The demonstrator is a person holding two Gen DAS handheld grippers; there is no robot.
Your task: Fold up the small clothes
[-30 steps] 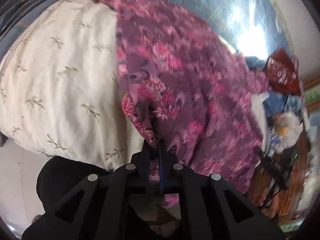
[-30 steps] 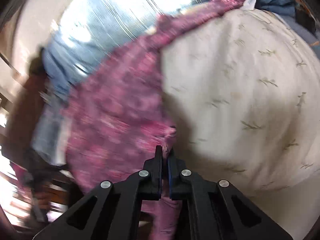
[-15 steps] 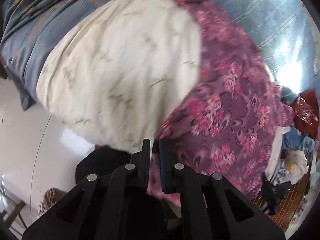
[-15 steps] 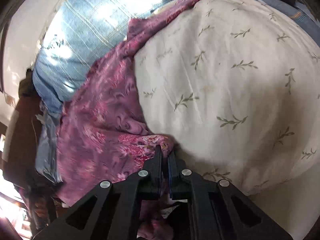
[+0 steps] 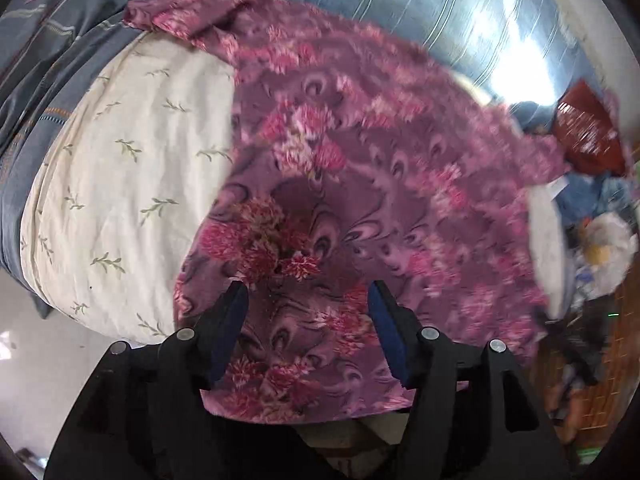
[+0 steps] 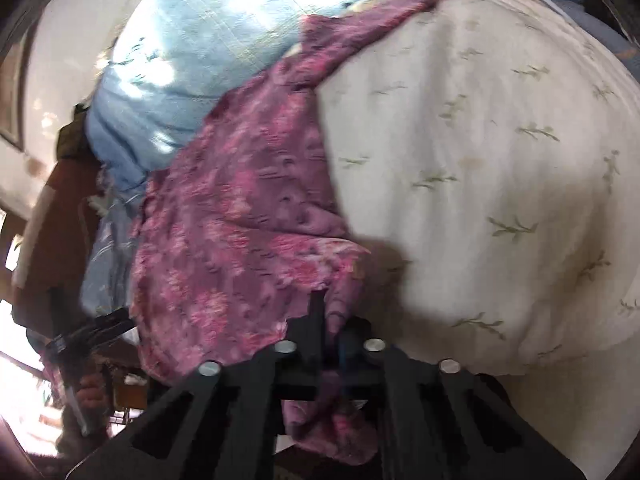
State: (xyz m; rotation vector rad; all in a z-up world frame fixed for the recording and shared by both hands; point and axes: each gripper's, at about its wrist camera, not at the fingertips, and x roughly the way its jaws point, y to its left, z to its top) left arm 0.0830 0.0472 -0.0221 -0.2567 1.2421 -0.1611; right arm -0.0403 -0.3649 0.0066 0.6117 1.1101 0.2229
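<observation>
A purple garment with pink flowers (image 5: 360,184) lies spread over a cream leaf-print sheet (image 5: 120,184) on a bed. My left gripper (image 5: 307,292) is open just above the garment's near edge, its jaws wide apart and holding nothing. In the right wrist view the same garment (image 6: 240,216) drapes along the sheet's left side. My right gripper (image 6: 330,316) is shut on a bunched corner of the garment, and cloth hangs down between and below the jaws.
A blue striped blanket (image 5: 420,12) lies beyond the garment, and a grey-blue cover (image 5: 36,80) at the left. Clutter with a red packet (image 5: 588,132) and bags sits at the right of the bed. White floor (image 5: 24,344) shows at lower left.
My left gripper has opened and let go of the garment, which now lies flatter on the bed. My right gripper stays shut on its corner.
</observation>
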